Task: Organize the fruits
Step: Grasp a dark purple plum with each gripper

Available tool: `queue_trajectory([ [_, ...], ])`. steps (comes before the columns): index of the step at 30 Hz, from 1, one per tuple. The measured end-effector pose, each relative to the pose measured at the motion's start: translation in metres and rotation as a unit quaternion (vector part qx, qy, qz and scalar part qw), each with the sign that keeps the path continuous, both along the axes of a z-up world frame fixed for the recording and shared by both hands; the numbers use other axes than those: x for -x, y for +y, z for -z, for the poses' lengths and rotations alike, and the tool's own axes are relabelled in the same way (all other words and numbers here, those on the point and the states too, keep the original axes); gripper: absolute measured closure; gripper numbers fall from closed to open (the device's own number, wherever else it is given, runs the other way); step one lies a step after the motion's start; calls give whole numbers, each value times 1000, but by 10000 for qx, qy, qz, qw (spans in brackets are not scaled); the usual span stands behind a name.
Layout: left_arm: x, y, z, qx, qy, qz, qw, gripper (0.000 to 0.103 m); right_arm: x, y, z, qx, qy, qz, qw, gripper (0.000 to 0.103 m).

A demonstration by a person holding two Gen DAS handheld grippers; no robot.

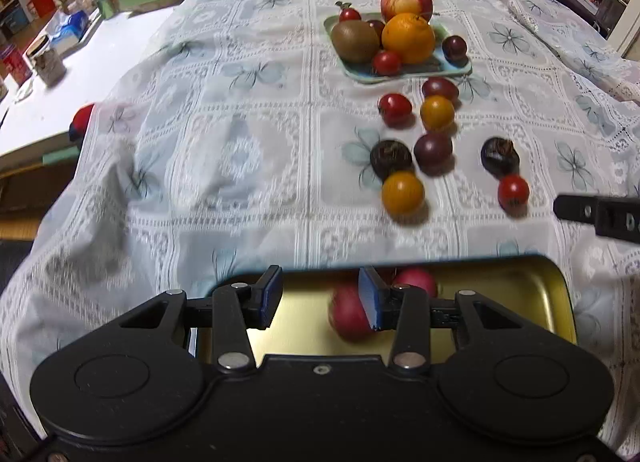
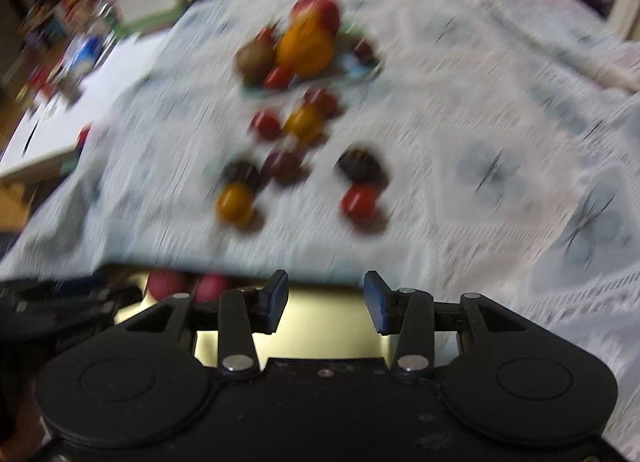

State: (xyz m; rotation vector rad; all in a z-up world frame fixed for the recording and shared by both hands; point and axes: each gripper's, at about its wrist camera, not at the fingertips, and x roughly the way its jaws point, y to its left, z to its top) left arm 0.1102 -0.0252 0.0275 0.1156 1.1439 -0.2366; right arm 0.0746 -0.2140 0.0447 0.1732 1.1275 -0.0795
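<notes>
Both hand-held grippers hover over the gold tin (image 1: pixel 552 294) at the near edge of the surface (image 1: pixel 240 165). The left hand-held gripper (image 1: pixel 320 298) has its jaws apart with nothing in them; a red fruit (image 1: pixel 350 316) lies in the tin beneath. The right hand-held gripper (image 2: pixel 326 302) is also parted and empty.

Loose small fruits wait on the cloth between the tin and the green tray (image 1: pixel 452 69); the red tomato (image 1: pixel 513 190) and yellow one (image 1: pixel 402 193) lie nearest.

Judging by this, the next pick is best taken from the near row: straddle one fruit, close gently so the skin does not split, and avoid nudging neighbours that would roll.
</notes>
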Motion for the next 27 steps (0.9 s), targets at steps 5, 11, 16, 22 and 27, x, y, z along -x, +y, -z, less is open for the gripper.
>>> queue_trajectory([
  [5, -23, -12, 3, -72, -55, 40, 10000, 53, -35, -15, 3, 362, -160, 134, 9991, 56],
  [11, -51, -31, 11, -75, -42, 216, 9997, 53, -71, -31, 25, 210, 209, 442, 9986, 56],
  [16, -72, -50, 17, 68, 0, 478, 9988, 53, -89, -42, 45, 64, 389, 963, 9946, 56],
  [22, -88, -73, 26, 54, -41, 794, 9968, 52, -95, -56, 54, -309, 542, 1026, 9928, 56],
  [27, -92, -84, 41, -172, 54, 940, 9954, 52, -92, -61, 51, -441, 489, 1058, 9922, 56],
])
